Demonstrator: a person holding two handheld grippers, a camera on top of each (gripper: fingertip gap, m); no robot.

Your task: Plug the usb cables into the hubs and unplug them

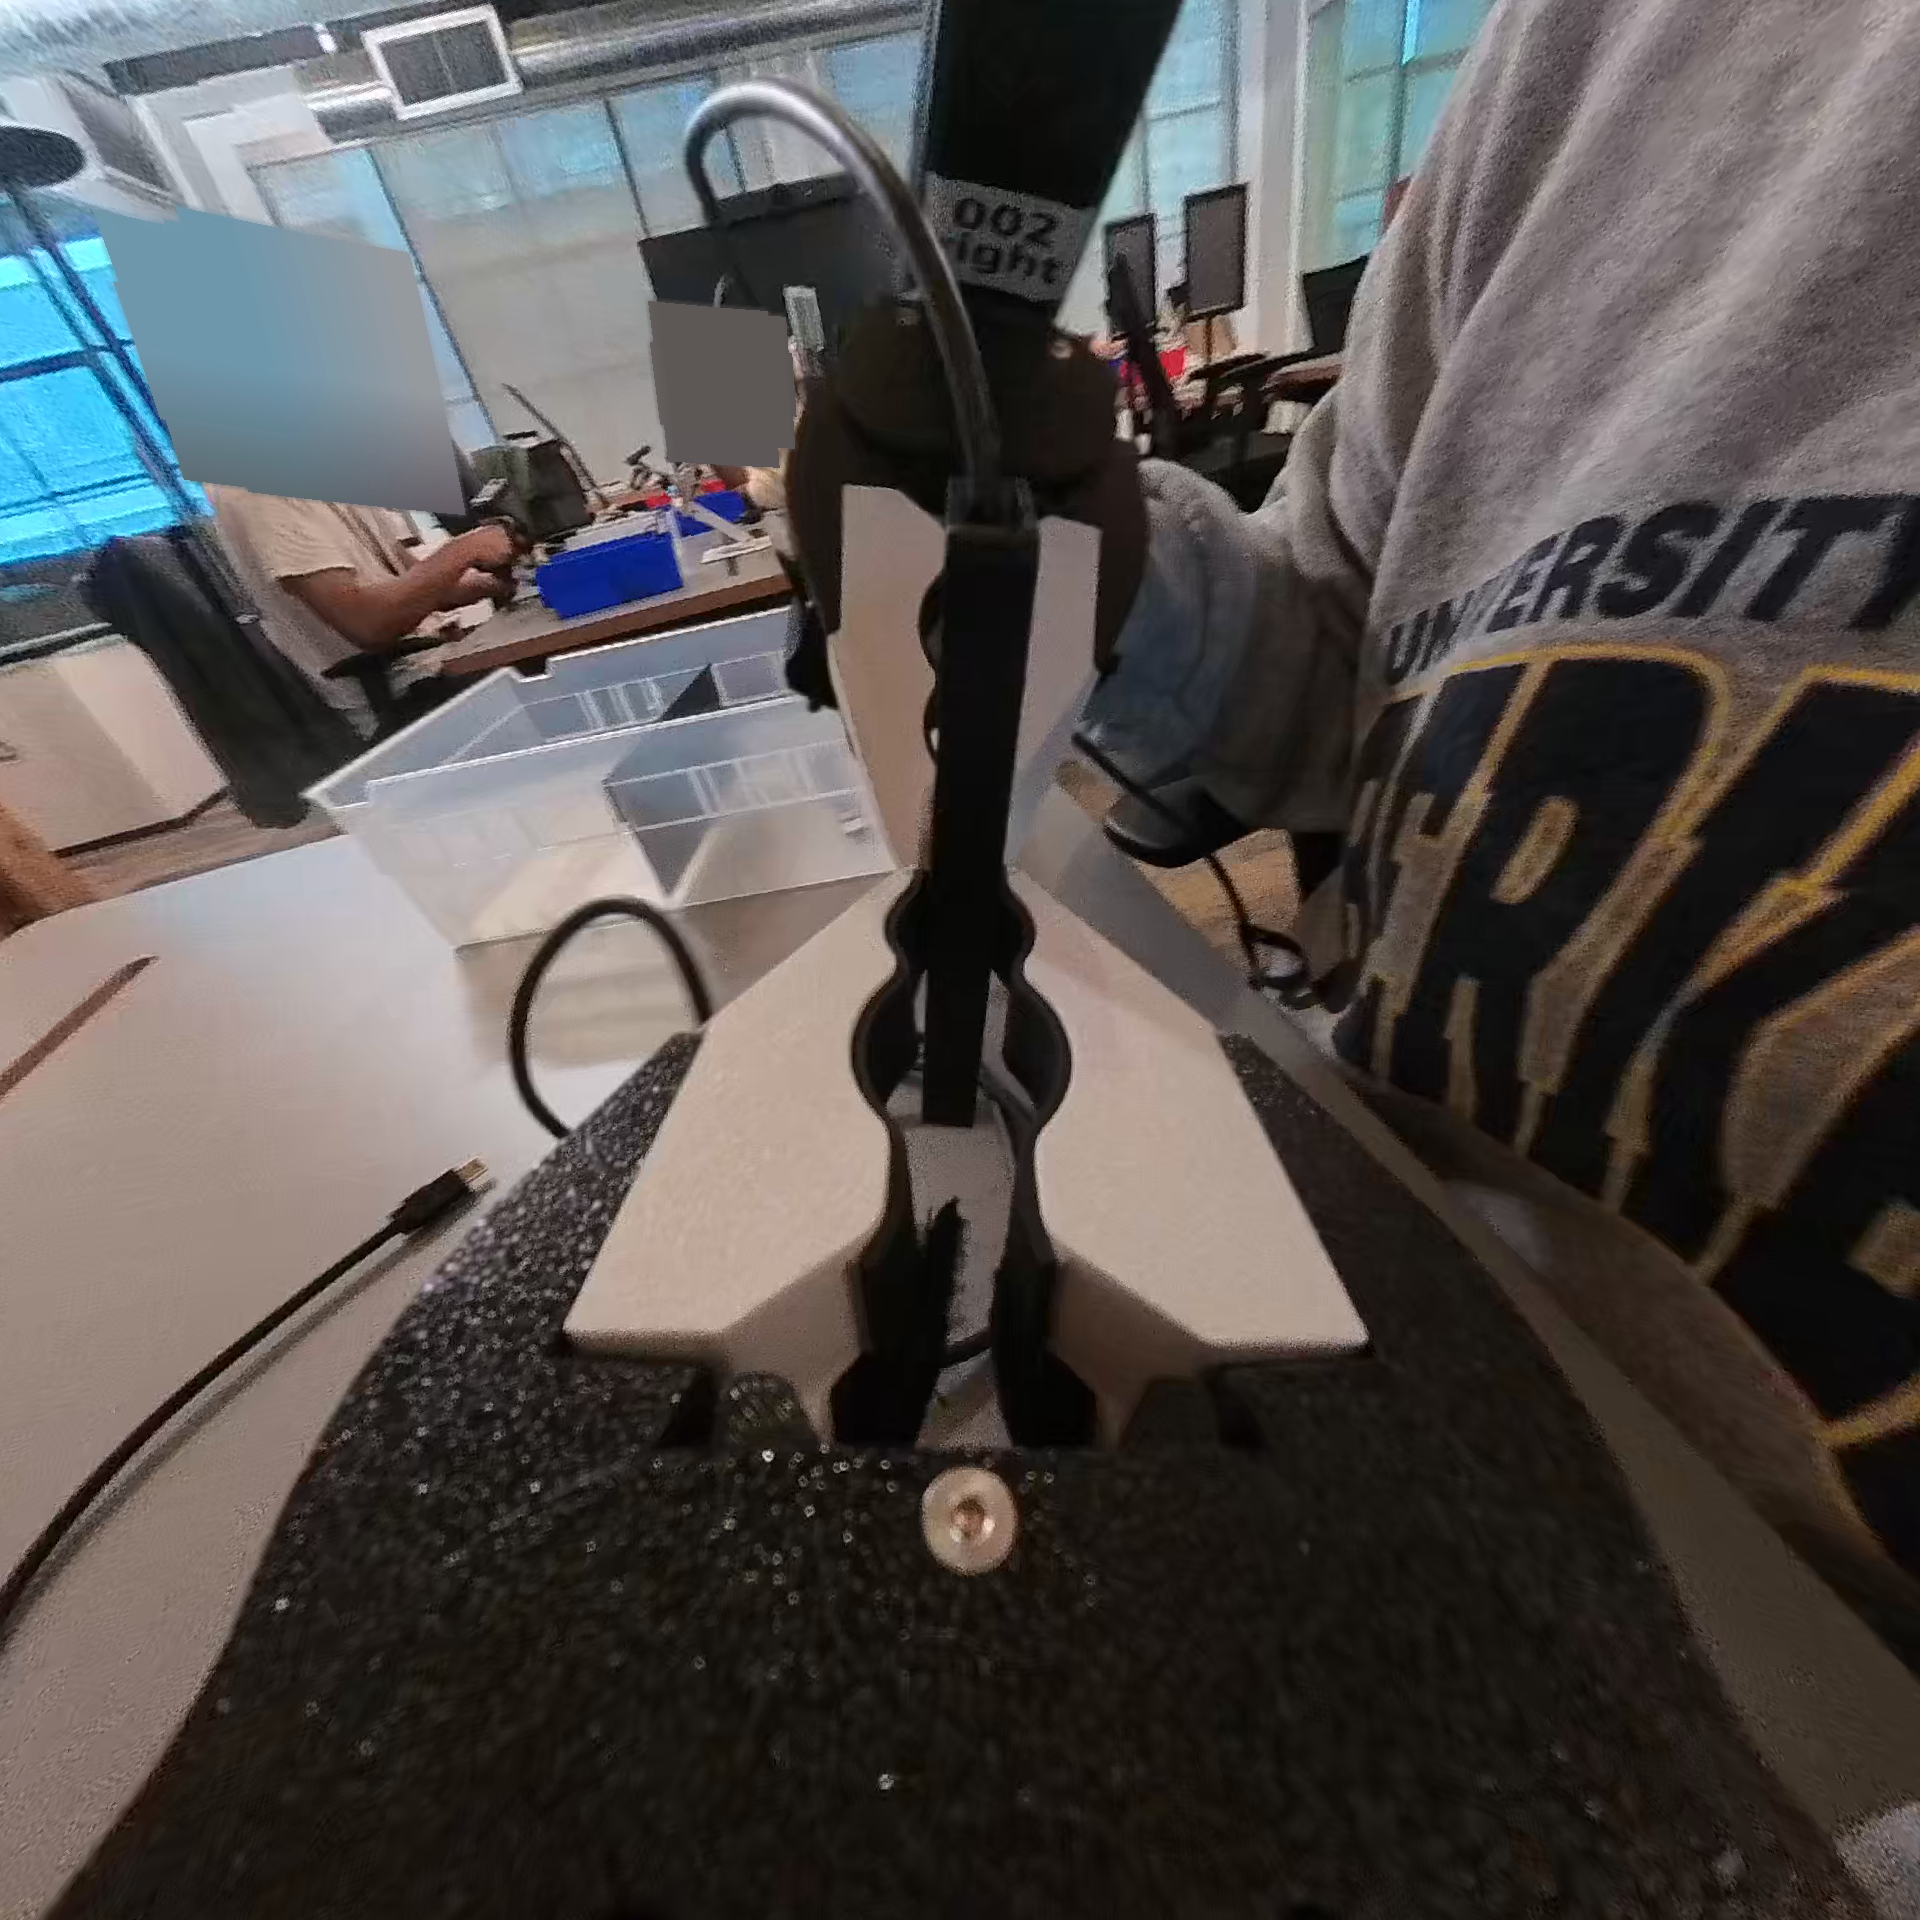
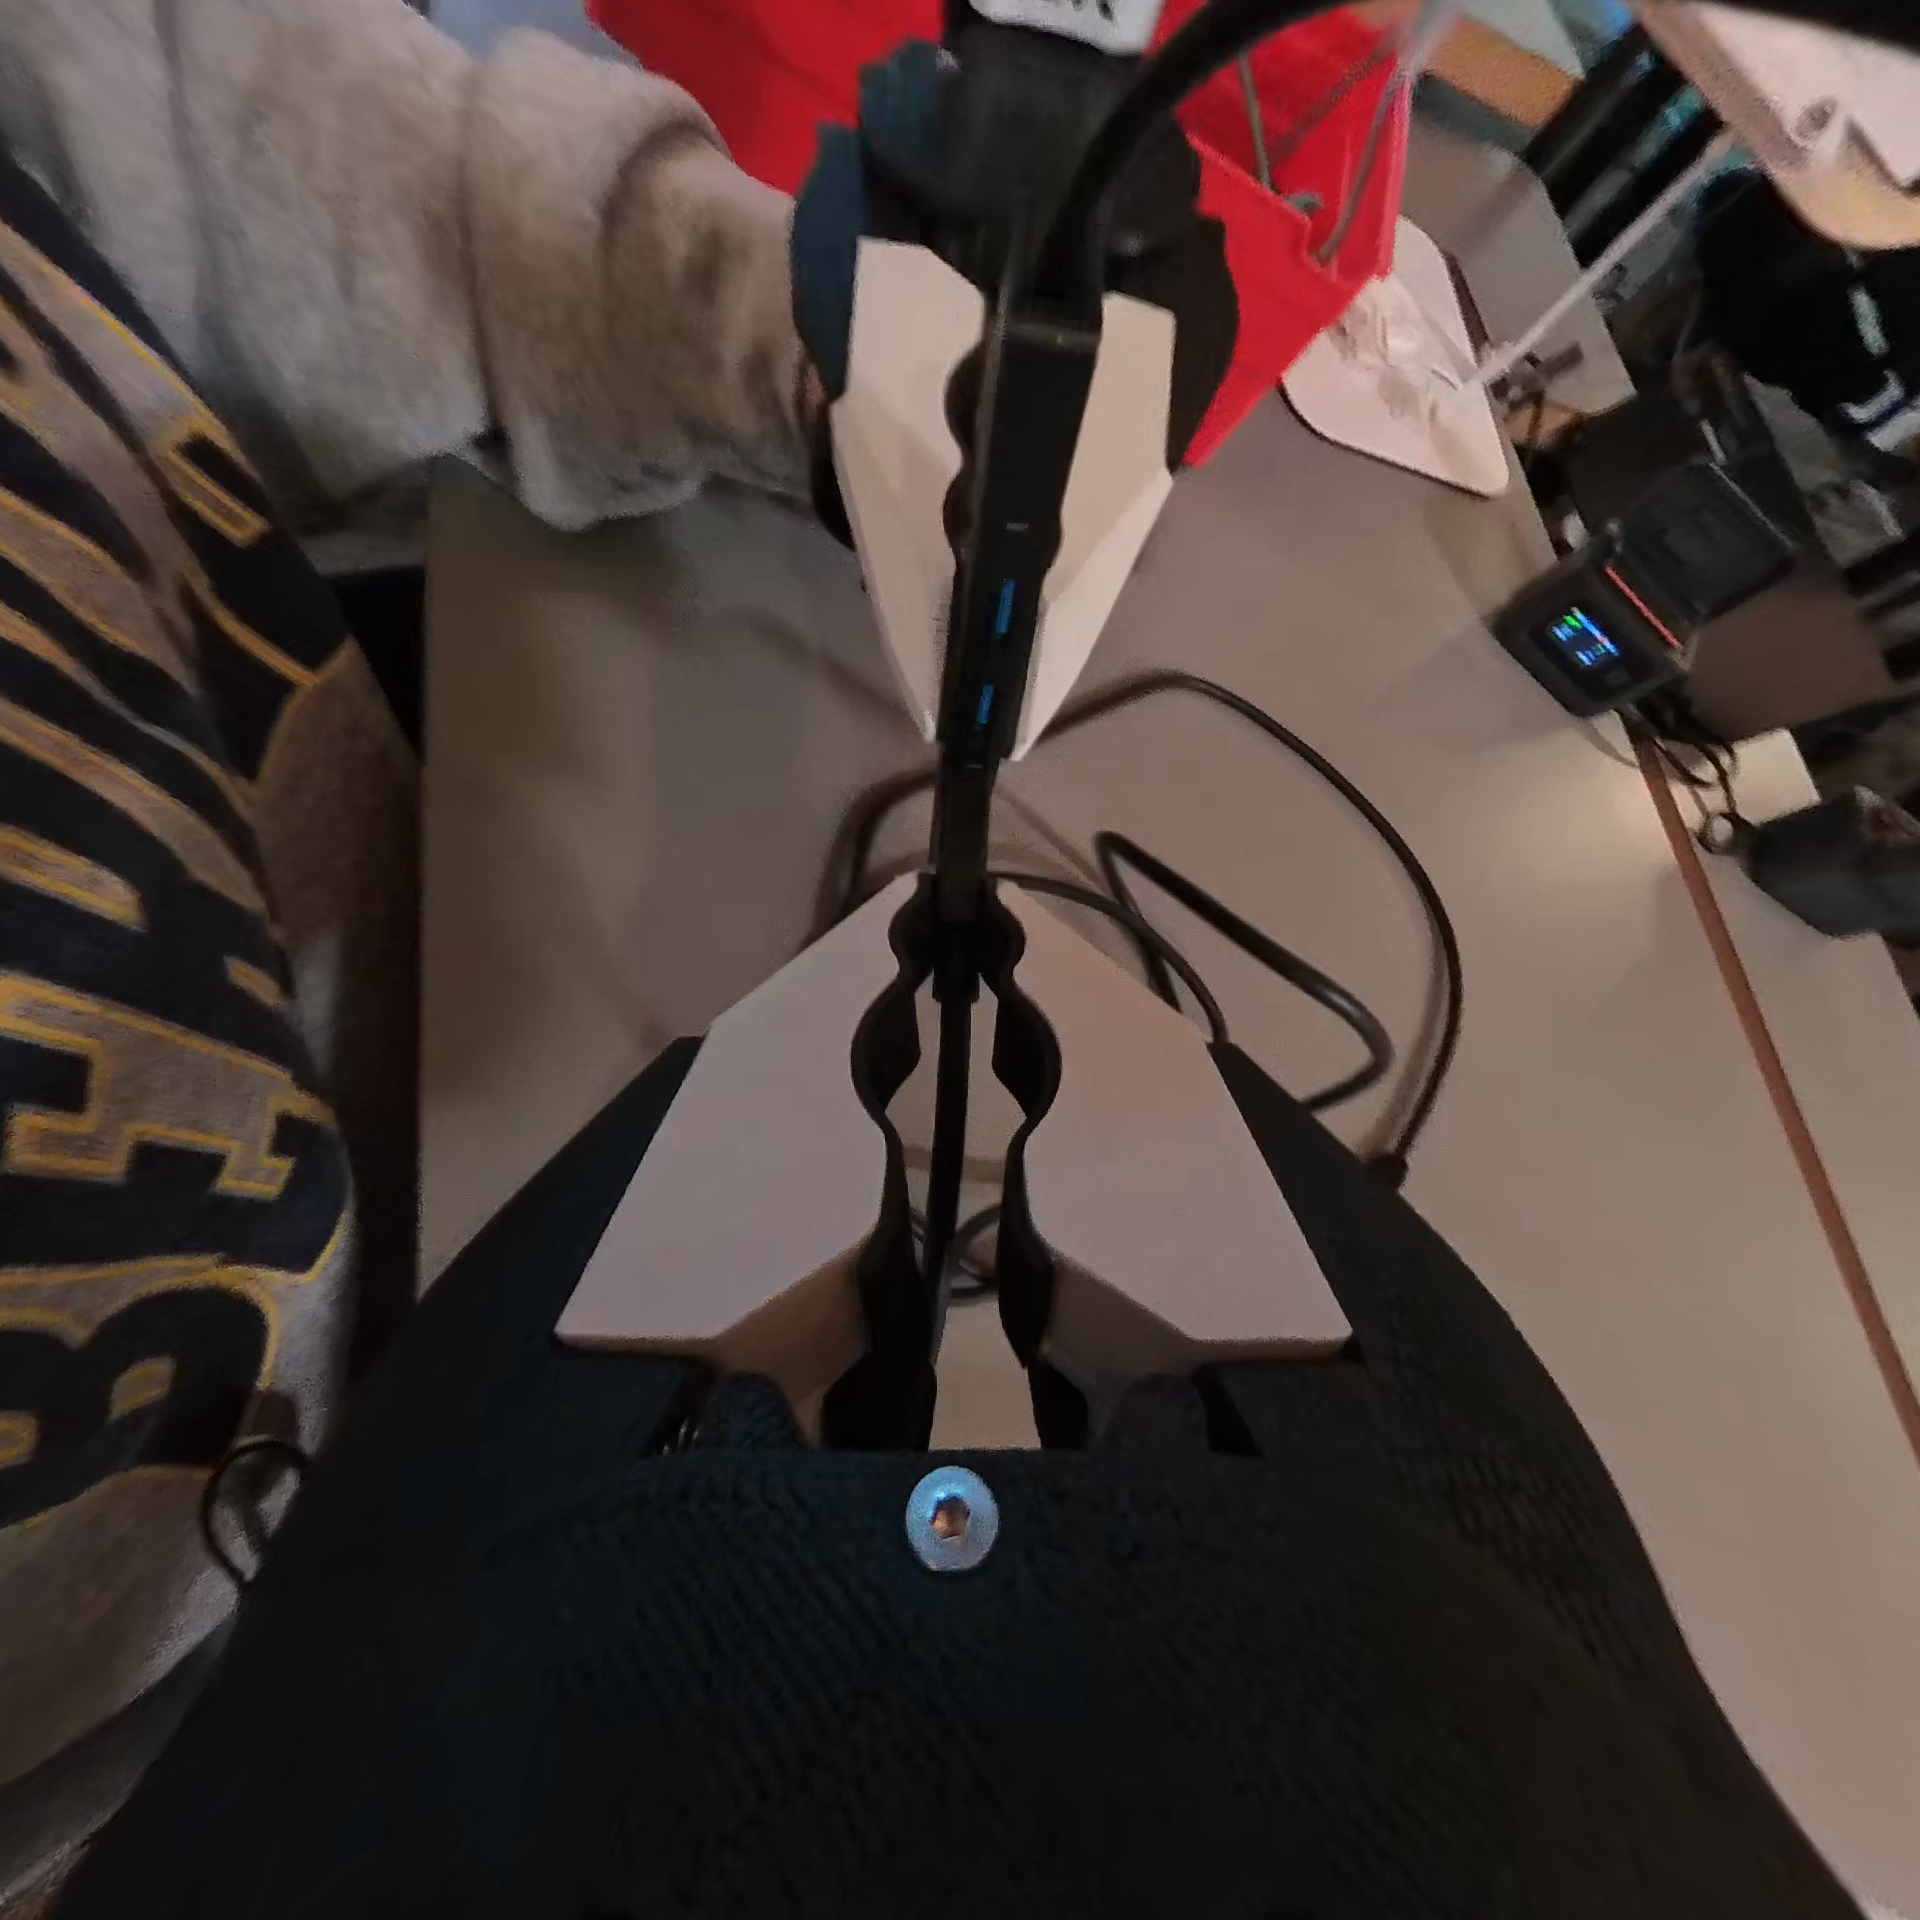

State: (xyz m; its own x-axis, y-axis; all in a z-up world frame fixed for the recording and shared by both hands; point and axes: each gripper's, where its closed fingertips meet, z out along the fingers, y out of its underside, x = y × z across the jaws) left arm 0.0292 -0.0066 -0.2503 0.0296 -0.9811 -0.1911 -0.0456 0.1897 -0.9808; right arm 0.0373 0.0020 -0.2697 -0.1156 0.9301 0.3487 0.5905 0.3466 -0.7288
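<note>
Your left gripper (image 1: 961,914) and right gripper (image 2: 956,904) face each other, each clamped on an opposite end of the black hub (image 2: 987,613) stretched between them.

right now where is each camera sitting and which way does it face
Left wrist view: on the left gripper, facing the clear plastic bin across the white table; grey sleeve at right.
Right wrist view: on the right gripper, facing down the table toward coiled black cables; grey sleeve at left.
Shared: the slim black usb hub, pinched by both grippers facing each other.
</note>
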